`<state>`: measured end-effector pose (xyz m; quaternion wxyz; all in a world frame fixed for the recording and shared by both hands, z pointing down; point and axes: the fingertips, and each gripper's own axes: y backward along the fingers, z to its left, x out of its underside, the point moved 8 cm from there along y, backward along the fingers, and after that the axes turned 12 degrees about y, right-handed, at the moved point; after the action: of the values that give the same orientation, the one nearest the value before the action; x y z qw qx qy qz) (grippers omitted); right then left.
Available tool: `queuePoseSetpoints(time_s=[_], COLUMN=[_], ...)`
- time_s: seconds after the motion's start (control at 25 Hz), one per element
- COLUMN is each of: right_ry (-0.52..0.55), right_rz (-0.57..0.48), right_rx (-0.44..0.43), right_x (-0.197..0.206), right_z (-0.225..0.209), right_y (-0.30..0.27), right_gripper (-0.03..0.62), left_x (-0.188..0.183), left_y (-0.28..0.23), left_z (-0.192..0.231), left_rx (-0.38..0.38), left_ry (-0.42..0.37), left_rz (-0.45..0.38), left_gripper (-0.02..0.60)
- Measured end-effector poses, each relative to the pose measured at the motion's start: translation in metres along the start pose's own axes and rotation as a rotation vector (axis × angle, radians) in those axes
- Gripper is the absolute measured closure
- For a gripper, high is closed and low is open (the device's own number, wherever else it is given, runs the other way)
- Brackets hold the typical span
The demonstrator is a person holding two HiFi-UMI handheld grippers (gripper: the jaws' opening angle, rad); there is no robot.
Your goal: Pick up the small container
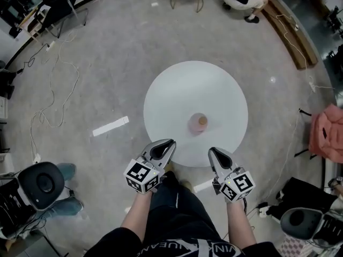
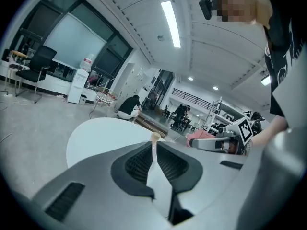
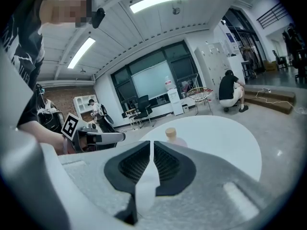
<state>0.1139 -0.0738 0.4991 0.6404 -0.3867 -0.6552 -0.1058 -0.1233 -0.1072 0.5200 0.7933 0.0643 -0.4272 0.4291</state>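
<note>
The small container (image 1: pixel 198 123), pale pink with a tan cork-like cap, stands upright on the near half of the round white table (image 1: pixel 182 90). Both grippers hover at the table's near edge, short of the container and not touching it. My left gripper (image 1: pixel 167 145) sits to its lower left with its jaws together and nothing between them. My right gripper (image 1: pixel 216 154) sits to its lower right, likewise shut and empty. In the left gripper view only the cap (image 2: pixel 155 137) peeks over the shut jaws. In the right gripper view the container (image 3: pixel 171 136) shows just beyond the shut jaws.
A person crouches by long wooden boards (image 1: pixel 292 33) at the far side. Office chairs (image 1: pixel 43 183) (image 1: pixel 300 221) stand at the near left and right. A pink cloth (image 1: pixel 327 133) hangs at the right. Cables (image 1: pixel 53 90) and a white tape strip (image 1: pixel 110 126) lie on the floor at the left.
</note>
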Motion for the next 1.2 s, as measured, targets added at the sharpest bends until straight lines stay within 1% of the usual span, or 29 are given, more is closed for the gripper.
queuePoseSetpoints(time_s=[0.24, 0.52, 0.72, 0.88, 1.0, 1.08, 1.2], right_ry=[0.033, 0.096, 0.154, 0.17, 0.198, 0.224, 0.252], right_rz=[0.0, -0.002, -0.004, -0.012, -0.019, -0.022, -0.035], right_rx=[0.052, 0.085, 0.119, 0.107, 0.102, 0.114, 0.132], right_x=[0.0, -0.002, 0.002, 0.015, 0.02, 0.021, 0.019], right_z=[-0.011, -0.022, -0.031, -0.053, -0.055, -0.05, -0.051], right_y=[-0.02, -0.045, -0.067, -0.061, -0.076, -0.09, -0.1], right_gripper=[0.576, 0.554, 0.485, 0.43, 0.424, 0.422, 0.422], left_x=[0.007, 0.0, -0.002, 0.012, 0.016, 0.015, 0.013], left_y=[-0.02, -0.042, -0.051, -0.072, -0.075, -0.072, -0.076], left_z=[0.01, 0.017, 0.027, 0.01, 0.016, 0.025, 0.027], left_rx=[0.046, 0.081, 0.073, 0.053, 0.049, 0.05, 0.056], left_ry=[0.013, -0.013, -0.051, -0.084, -0.099, -0.107, -0.114], left_rz=[0.035, 0.049, 0.042, 0.037, 0.041, 0.046, 0.046], left_gripper=[0.551, 0.551, 0.551, 0.551, 0.551, 0.551, 0.551])
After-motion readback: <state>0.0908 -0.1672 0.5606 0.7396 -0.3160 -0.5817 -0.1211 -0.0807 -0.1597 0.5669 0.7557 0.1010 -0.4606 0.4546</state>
